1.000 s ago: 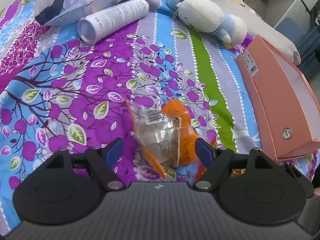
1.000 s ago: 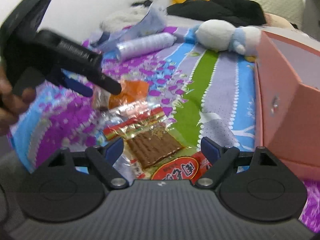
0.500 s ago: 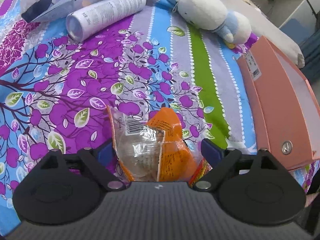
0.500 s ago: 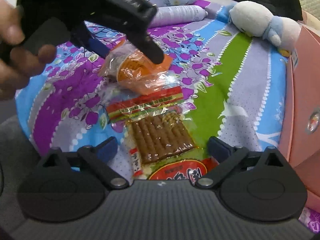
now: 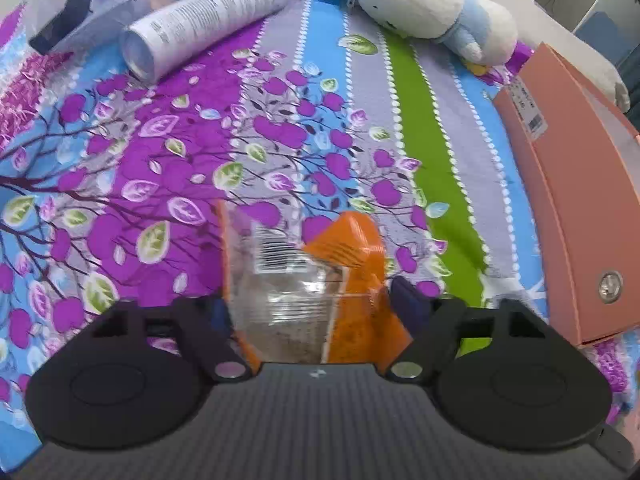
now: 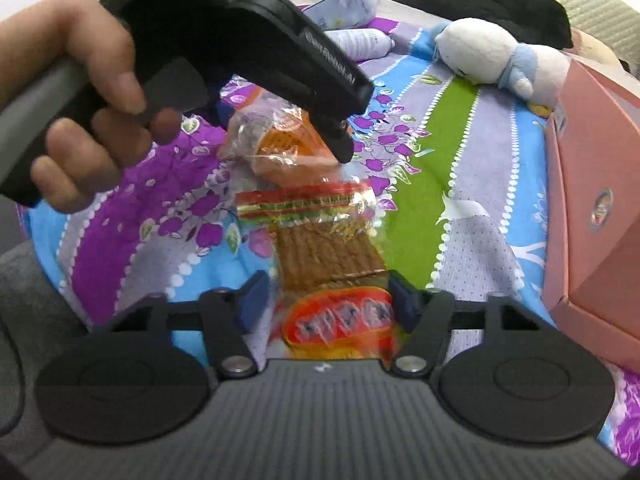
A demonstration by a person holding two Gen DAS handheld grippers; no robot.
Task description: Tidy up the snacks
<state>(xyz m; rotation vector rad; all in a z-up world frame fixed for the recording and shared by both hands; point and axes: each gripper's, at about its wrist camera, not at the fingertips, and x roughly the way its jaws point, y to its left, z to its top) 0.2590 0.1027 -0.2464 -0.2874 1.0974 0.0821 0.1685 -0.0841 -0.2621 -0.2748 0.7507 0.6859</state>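
Observation:
An orange and clear snack bag (image 5: 308, 284) lies on the patterned bedspread between the fingers of my left gripper (image 5: 310, 308), whose jaws stand around it, closing in from both sides. It also shows in the right wrist view (image 6: 280, 144), with the left gripper (image 6: 280, 80) over it. A red and clear pack of brown stick snacks (image 6: 332, 264) lies between the fingers of my right gripper (image 6: 326, 304), whose jaws are open around its near end.
A pink box (image 5: 572, 208) lies open at the right; it also shows in the right wrist view (image 6: 596, 184). A white spray can (image 5: 208, 20), a plastic bag (image 5: 100, 0) and a white and blue plush toy (image 5: 432, 12) lie at the far side of the bed.
Both grippers have moved forward over their snack packs. The left jaws have narrowed around the orange bag. The right jaws have narrowed around the stick snack pack.

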